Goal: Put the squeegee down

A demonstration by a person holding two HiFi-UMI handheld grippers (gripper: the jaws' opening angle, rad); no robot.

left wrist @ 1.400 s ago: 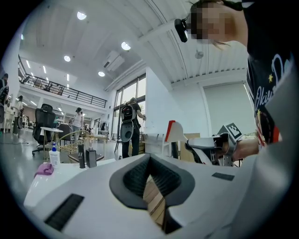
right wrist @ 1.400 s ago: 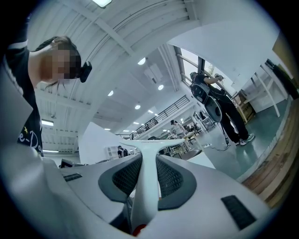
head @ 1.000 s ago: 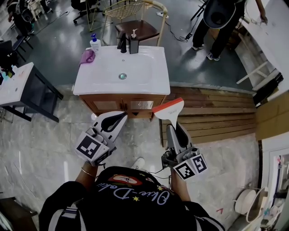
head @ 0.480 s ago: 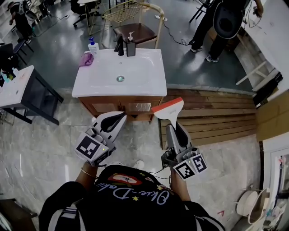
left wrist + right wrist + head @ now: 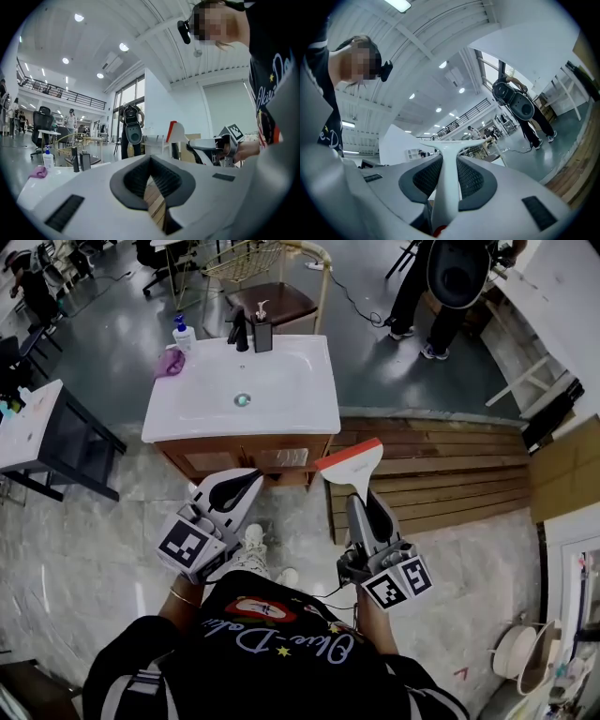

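A white squeegee (image 5: 352,465) with an orange-red blade edge sticks up and forward from my right gripper (image 5: 365,506), which is shut on its handle. In the right gripper view the white handle (image 5: 448,183) runs between the ribbed pads of the right gripper (image 5: 449,158) and the blade spreads beyond the tips. My left gripper (image 5: 251,480) is held beside it, level, with its jaws shut and nothing in them. The left gripper view shows that gripper's tips (image 5: 150,158) meeting, and the squeegee (image 5: 177,134) off to the right. Both grippers hang in the air in front of a white sink vanity (image 5: 291,395).
On the sink's back edge stand a black faucet (image 5: 238,330), a soap dispenser (image 5: 262,331), a blue-capped bottle (image 5: 184,332) and a purple cloth (image 5: 170,361). A wooden deck (image 5: 441,474) lies right of the vanity. A chair (image 5: 272,298) and a standing person (image 5: 455,277) are behind it.
A white shoe has come into view below the left gripper, and the sink has slid slightly left in the view. Both grippers hold their pose, with the squeegee still gripped.
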